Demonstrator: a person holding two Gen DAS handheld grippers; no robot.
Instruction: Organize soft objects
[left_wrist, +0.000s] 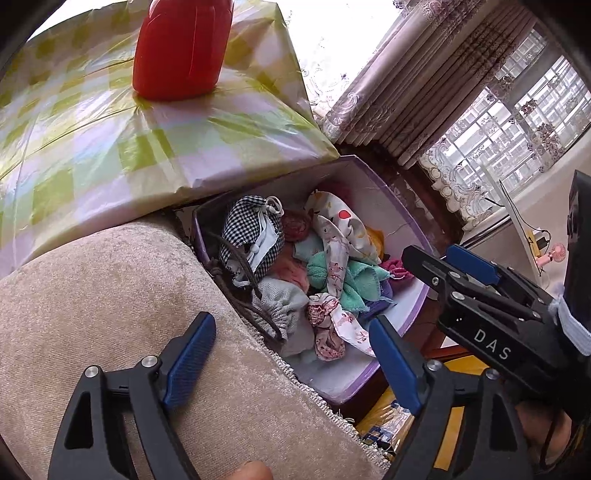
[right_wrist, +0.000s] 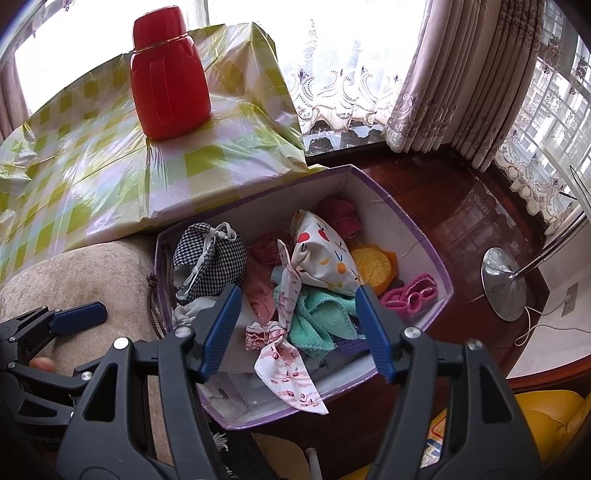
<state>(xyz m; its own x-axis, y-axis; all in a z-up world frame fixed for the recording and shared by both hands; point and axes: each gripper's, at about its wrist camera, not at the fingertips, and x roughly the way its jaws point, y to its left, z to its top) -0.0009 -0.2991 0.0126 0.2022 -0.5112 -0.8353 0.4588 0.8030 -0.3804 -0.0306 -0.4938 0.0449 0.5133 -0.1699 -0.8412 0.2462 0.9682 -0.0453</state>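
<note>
Blue pads (right_wrist: 218, 325) of the right gripper (right_wrist: 295, 328) stand apart, released, above the box's (right_wrist: 424, 240) near end, with a floral cloth (right_wrist: 288, 365) and teal towel (right_wrist: 317, 317) lying in the gap below them, untouched. Left gripper (left_wrist: 291, 362) is likewise released, one pad over the beige cushion (left_wrist: 92, 295), the other over the box's near edge. Checked pouch (right_wrist: 210, 258) sits at the far left corner, beside the table (right_wrist: 92, 177) bearing a red flask (right_wrist: 168, 77).

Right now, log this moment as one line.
left gripper open, empty | right gripper open, empty | both above box | cloths inside
</note>
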